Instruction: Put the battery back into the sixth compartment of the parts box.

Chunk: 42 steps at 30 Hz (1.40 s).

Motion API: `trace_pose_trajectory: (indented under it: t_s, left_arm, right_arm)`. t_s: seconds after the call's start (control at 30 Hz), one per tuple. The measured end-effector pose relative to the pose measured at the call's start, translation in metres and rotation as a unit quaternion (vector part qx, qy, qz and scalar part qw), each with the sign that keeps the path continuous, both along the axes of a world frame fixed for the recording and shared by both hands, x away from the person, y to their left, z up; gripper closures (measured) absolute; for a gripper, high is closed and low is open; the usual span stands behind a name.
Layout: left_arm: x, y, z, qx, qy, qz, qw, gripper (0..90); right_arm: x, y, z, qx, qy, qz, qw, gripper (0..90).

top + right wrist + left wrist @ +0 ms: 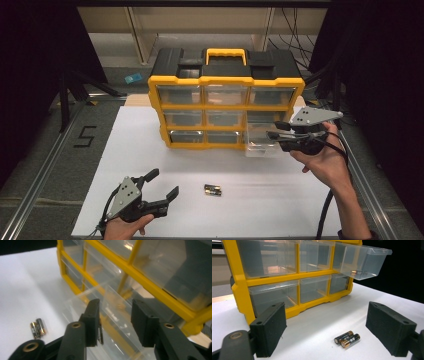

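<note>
- White sheeting (pixel 150 150) covered our table, with the yellow drawer cabinet (pixel 226 107) standing at its back.
- Our left gripper (pixel 159 189) hovered near the front edge, jaws wide and empty, facing two batteries (pixel 212 190) lying mid-sheet, probably to collect them.
- Our right gripper (pixel 272 131) sat at the pulled-out clear drawer (pixel 260 142), jaws parted around its edge, presumably steadying it open.

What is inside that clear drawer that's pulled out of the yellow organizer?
The pulled-out drawer looks empty apart from one small coppery item low at its front wall; whether it lies inside is unclear. The right gripper partly covers it.
</note>
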State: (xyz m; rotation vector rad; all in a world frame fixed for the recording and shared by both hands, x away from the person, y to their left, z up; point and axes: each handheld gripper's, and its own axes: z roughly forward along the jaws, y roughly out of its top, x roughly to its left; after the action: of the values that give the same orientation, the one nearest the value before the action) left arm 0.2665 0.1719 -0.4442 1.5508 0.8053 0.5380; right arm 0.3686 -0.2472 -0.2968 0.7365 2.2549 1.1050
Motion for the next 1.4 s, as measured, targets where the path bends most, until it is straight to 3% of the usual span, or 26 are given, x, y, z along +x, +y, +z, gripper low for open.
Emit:
trace_pose_trajectory:
  t_s: [0.2, 0.47, 0.57, 0.63, 0.9, 1.2, 1.4]
  left_arm:
    - [0.000, 0.000, 0.000, -0.001, 0.000, 0.000, 1.0000, 16.1]
    - [0.000, 0.001, 0.000, 0.000, -0.001, 0.001, 1.0000, 16.0]
    - [0.000, 0.001, 0.000, -0.001, -0.001, 0.001, 1.0000, 16.0]
    - [0.000, 0.001, 0.000, 0.000, -0.001, 0.001, 1.0000, 16.0]
    - [0.000, 0.001, 0.001, -0.001, -0.002, 0.001, 1.0000, 16.0]
    - [0.000, 0.001, 0.001, -0.002, -0.001, 0.003, 1.0000, 16.0]
    - [0.000, 0.001, 0.001, -0.002, -0.001, 0.003, 1.0000, 16.0]
  right_arm:
    - [-0.010, 0.016, 0.007, 0.008, -0.008, 0.032, 0.9994, 47.0]
    - [-0.025, 0.051, 0.005, 0.003, 0.005, 0.087, 0.9962, 33.3]
    - [-0.028, 0.058, 0.002, -0.001, 0.009, 0.095, 0.9954, 32.5]
    - [-0.030, 0.069, -0.003, -0.008, 0.013, 0.111, 0.9936, 31.5]
    - [-0.032, 0.091, -0.024, -0.030, 0.035, 0.129, 0.9907, 28.9]
    - [-0.034, 0.122, -0.061, -0.072, 0.071, 0.159, 0.9822, 27.7]
    - [-0.033, 0.131, -0.077, -0.088, 0.092, 0.169, 0.9773, 27.9]
